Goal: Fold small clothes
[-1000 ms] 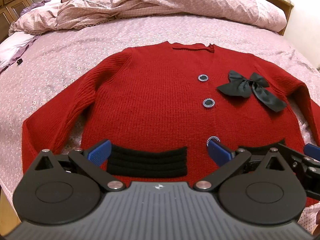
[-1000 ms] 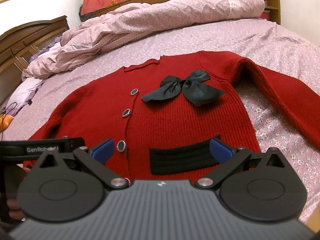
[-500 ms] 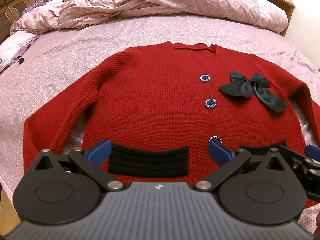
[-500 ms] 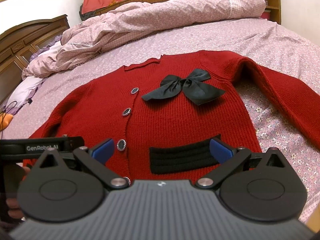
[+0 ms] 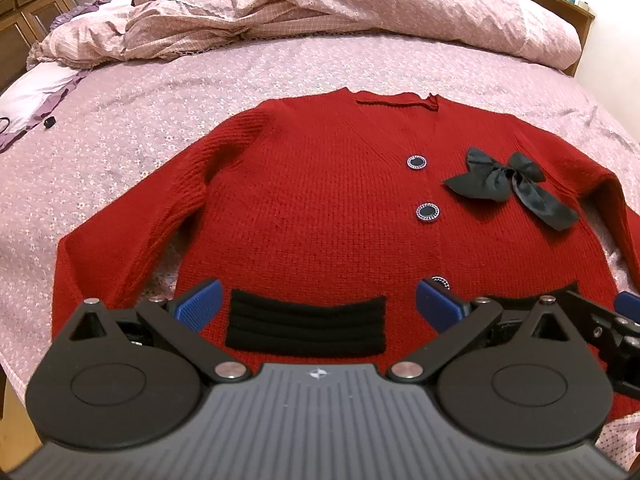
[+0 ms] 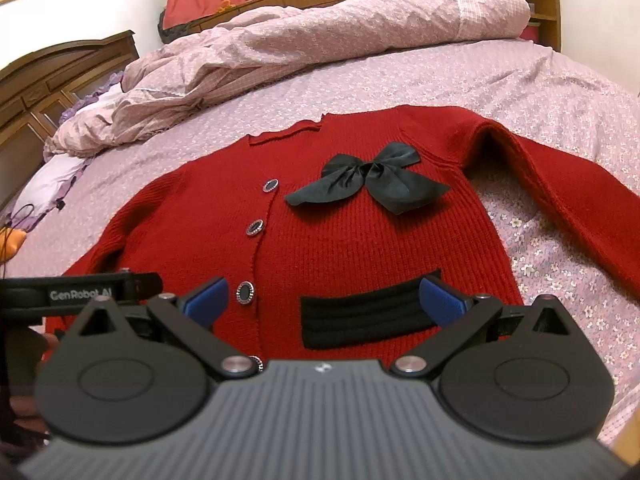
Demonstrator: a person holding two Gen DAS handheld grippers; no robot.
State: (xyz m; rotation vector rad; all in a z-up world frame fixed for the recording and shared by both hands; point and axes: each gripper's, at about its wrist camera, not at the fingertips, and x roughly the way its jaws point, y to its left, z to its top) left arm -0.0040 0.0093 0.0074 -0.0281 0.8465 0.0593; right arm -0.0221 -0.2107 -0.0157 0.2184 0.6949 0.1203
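A red cardigan [image 5: 320, 208] lies spread face up on a pink flowered bedspread [image 5: 120, 128], buttoned and not yet folded, as a person holds two grippers just above its hem. At the left edge, one sleeve [image 5: 132, 224] runs down the bed toward the near corner. The left gripper [image 5: 318, 300] hovers with its blue fingers [image 5: 198, 298] spread wide and holding nothing, framing the black pocket band [image 5: 306, 326] on that side. Compared with a second ago, the garment sits a touch lower and farther right in this camera, and the fingers have not closed, a small drift that suggests positioning rather than the start of a fold. Down the middle run dark round buttons [image 5: 427, 211], and a black bow [image 6: 370, 182] rests on the chest. The right gripper [image 6: 324, 296] is equally wide apart and empty over the other pocket band [image 6: 370, 316], its view barely changed over the same second. On the far right, the second sleeve [image 6: 560, 184] angles away from the body. A rumpled quilt [image 6: 300, 44] is heaped at the head of the bed. With nothing gripped yet, the folding appears still to be at its opening step.
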